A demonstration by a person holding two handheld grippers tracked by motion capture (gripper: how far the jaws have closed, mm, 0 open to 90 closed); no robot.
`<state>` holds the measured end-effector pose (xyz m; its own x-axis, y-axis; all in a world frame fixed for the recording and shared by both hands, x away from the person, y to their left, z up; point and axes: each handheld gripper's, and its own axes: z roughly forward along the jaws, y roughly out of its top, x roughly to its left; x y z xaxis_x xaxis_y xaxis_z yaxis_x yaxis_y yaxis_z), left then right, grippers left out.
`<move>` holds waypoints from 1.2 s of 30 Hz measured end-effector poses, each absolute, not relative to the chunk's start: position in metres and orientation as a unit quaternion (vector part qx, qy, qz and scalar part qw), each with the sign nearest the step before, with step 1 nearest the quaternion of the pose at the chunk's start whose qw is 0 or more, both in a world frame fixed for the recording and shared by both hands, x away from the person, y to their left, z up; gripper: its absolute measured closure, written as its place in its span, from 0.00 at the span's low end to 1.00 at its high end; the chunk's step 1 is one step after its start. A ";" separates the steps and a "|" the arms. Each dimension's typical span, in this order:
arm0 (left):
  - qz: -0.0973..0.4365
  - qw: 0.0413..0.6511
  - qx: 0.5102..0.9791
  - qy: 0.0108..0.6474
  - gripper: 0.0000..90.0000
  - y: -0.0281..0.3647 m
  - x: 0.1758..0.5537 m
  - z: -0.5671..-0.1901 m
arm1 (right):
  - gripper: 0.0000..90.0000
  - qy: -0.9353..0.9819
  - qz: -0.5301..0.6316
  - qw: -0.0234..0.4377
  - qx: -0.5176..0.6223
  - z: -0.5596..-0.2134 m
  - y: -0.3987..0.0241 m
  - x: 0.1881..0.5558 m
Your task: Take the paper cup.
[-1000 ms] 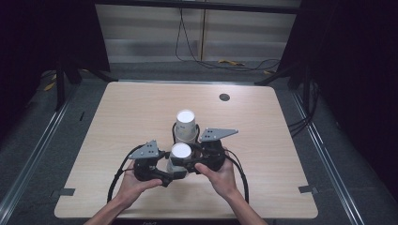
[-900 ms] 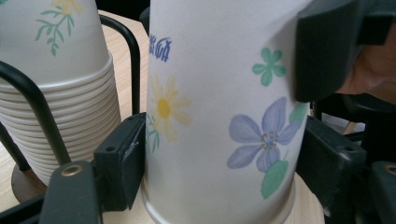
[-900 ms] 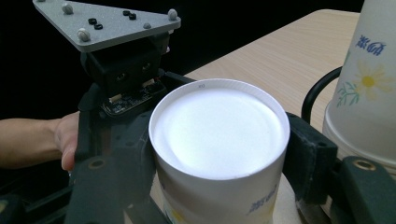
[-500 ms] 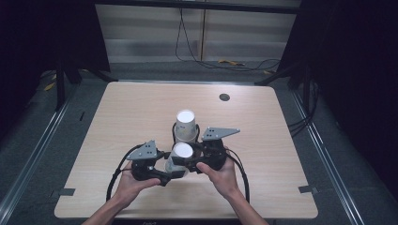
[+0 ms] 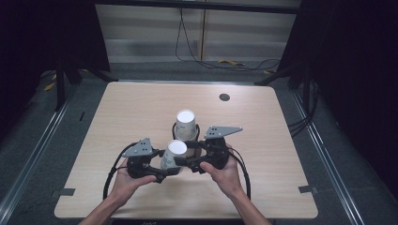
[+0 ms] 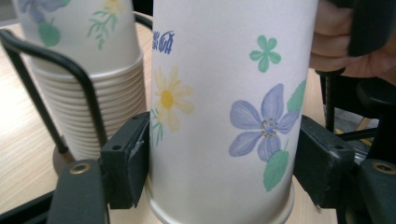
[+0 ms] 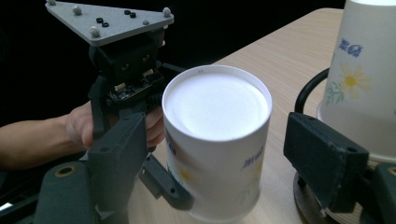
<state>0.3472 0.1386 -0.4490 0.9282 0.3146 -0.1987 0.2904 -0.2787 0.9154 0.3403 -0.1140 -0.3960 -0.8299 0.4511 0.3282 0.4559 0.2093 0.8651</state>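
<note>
A single flowered paper cup (image 5: pixel 176 151) stands upside down on the table, just in front of a stack of like cups (image 5: pixel 186 123) in a black wire holder (image 6: pixel 28 51). My left gripper (image 5: pixel 165 169) comes from the left, and both its pads (image 6: pixel 133 161) press on the cup (image 6: pixel 224 116) near the rim. Its jaws closed on the cup within the last second and have just eased a touch. My right gripper (image 5: pixel 187 159) comes from the right. Its jaws have just been opening around the cup (image 7: pixel 217 140), and the right pad (image 7: pixel 322 158) stands apart from the wall.
The stack (image 7: pixel 359 79) rises close behind the right gripper's right jaw. A round dark grommet (image 5: pixel 224 97) sits at the far right of the wooden table (image 5: pixel 281 140). Tape marks (image 5: pixel 305 189) lie near the front corners, and the table's edges drop to a dark floor.
From above, both hands and the cup stay almost where they were. The left gripper has shifted slightly at the cup's left side.
</note>
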 end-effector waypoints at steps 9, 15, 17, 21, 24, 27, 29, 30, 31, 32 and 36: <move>0.011 0.562 0.809 0.174 0.31 0.140 0.345 -0.447 | 0.23 -0.787 -0.542 -0.017 -0.294 -0.392 -0.124 0.339; 0.023 0.562 0.808 0.173 0.31 0.149 0.347 -0.437 | 0.25 -0.788 -0.541 -0.017 -0.293 -0.388 -0.132 0.338; 0.022 0.564 0.806 0.178 0.31 0.153 0.348 -0.435 | 0.26 -0.791 -0.536 -0.020 -0.293 -0.388 -0.135 0.338; 0.021 0.548 0.817 0.176 0.31 0.154 0.350 -0.436 | 0.22 -0.802 -0.519 -0.020 -0.296 -0.391 -0.136 0.339; 0.021 0.539 0.825 0.170 0.31 0.154 0.350 -0.437 | 0.22 -0.811 -0.499 -0.021 -0.305 -0.393 -0.138 0.341; 0.021 0.531 0.830 0.171 0.31 0.154 0.351 -0.438 | 0.22 -0.818 -0.483 -0.025 -0.311 -0.397 -0.142 0.343; 0.022 0.525 0.833 0.173 0.31 0.154 0.351 -0.438 | 0.22 -0.822 -0.474 -0.024 -0.314 -0.399 -0.144 0.344; 0.022 0.523 0.835 0.172 0.31 0.154 0.351 -0.438 | 0.22 -0.824 -0.470 -0.025 -0.314 -0.400 -0.144 0.345; 0.023 0.520 0.836 0.173 0.31 0.154 0.351 -0.438 | 0.20 -0.828 -0.463 -0.023 -0.316 -0.400 -0.144 0.345; 0.025 0.519 0.836 0.175 0.31 0.153 0.351 -0.438 | 0.18 -0.831 -0.457 -0.021 -0.316 -0.401 -0.144 0.346; 0.023 0.508 0.843 0.174 0.31 0.150 0.352 -0.440 | 0.16 -0.844 -0.436 -0.008 -0.312 -0.404 -0.143 0.348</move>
